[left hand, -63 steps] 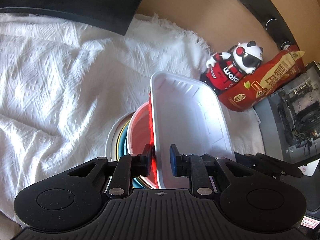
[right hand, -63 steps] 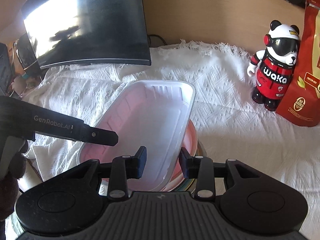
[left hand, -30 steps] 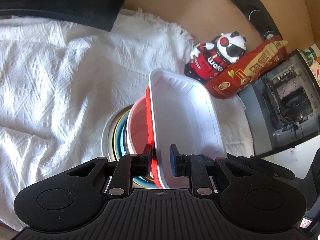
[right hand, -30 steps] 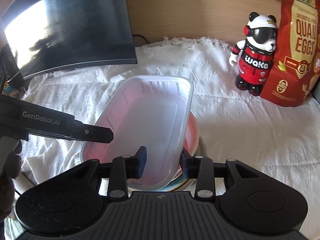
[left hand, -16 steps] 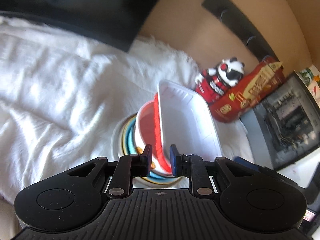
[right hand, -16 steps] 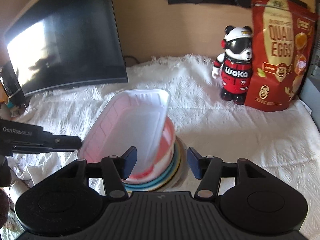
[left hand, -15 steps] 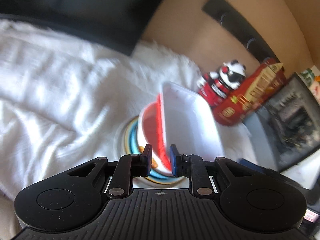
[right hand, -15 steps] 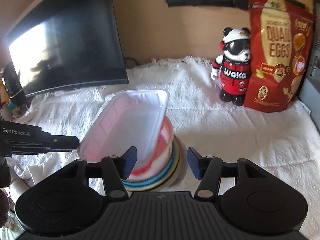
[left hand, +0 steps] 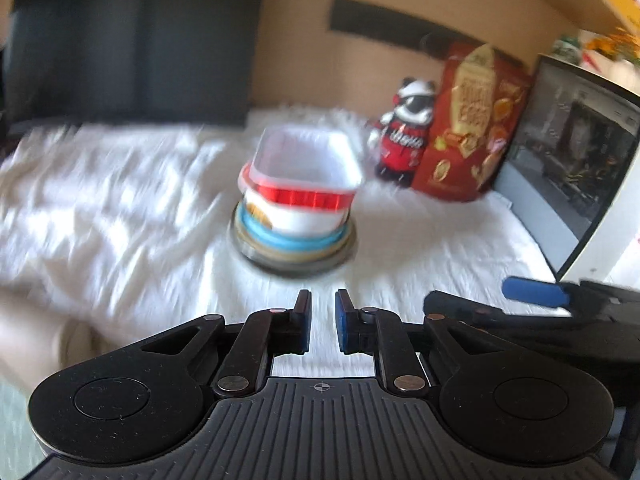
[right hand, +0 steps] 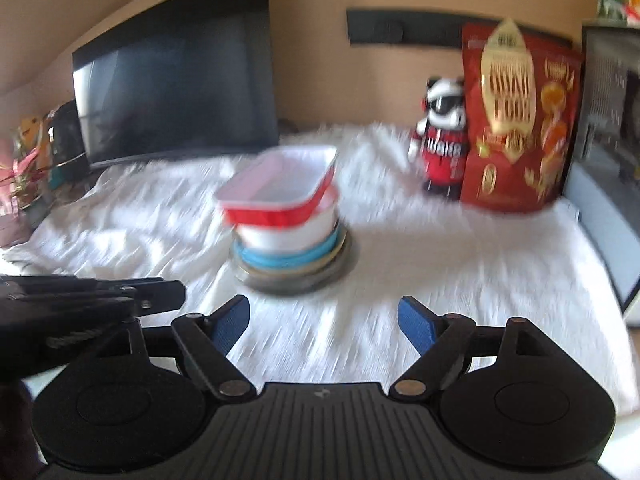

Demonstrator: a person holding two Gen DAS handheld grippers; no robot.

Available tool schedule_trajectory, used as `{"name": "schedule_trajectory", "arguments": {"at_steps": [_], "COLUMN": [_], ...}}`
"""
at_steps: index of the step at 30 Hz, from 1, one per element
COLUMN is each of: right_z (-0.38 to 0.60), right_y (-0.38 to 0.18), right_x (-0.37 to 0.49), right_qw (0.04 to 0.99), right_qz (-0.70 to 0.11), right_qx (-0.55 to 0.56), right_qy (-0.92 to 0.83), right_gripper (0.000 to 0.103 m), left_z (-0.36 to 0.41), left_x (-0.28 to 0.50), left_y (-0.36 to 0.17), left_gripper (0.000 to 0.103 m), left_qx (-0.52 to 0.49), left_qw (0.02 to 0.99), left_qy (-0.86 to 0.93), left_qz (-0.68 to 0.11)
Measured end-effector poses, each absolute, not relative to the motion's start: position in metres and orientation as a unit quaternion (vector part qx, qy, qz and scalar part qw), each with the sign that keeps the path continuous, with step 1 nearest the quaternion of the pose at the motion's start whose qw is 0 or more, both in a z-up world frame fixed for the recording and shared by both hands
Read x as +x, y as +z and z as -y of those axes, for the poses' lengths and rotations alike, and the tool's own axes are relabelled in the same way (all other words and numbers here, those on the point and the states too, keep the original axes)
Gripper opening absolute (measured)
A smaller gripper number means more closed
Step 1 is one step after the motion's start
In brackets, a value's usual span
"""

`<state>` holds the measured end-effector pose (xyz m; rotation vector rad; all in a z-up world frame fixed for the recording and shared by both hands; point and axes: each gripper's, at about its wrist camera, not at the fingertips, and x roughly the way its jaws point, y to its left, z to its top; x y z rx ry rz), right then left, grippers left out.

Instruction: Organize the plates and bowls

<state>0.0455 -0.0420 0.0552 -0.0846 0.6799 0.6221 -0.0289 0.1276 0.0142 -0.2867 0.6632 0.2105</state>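
Withdrawn from stack point(left hand: 294, 216) since earlier frames: left gripper point(left hand: 321, 322), jaws nearly closed on nothing; right gripper point(right hand: 323, 322), jaws spread wide, empty. Red-and-white tray point(right hand: 280, 190) left on top of stack, tilted and overhanging the white bowl point(right hand: 286, 234). Stack midway on white cloth point(right hand: 440, 264), left of panda figure point(right hand: 442, 136). Worth checking tray seats level; nudge square if rocking.

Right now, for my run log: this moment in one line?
white-and-red rectangular tray: atop stacked bowls and plates | left gripper: nearly closed, empty | right gripper: open, empty
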Motion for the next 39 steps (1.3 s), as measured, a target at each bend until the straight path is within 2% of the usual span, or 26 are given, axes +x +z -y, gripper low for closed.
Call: {"name": "schedule_trajectory", "arguments": {"at_steps": [10, 39], "right_z": [0.057, 0.057], "right_y": [0.063, 0.061], "right_x": [0.027, 0.034], "right_qw": [0.898, 0.896], "right_qz": [-0.331, -0.34], "right_qx": [-0.043, -0.037], "right_qy": [0.288, 0.281], "right_gripper": [0.082, 0.082], "left_z": [-0.107, -0.108], "left_x": [-0.055, -0.048], "left_y": [0.025, 0.027], "left_gripper": [0.015, 0.015], "left_qx": [-0.132, -0.124], "left_qw": [0.924, 0.923], "left_qy": [0.12, 0.119], "left_qz": [-0.339, -0.343]}}
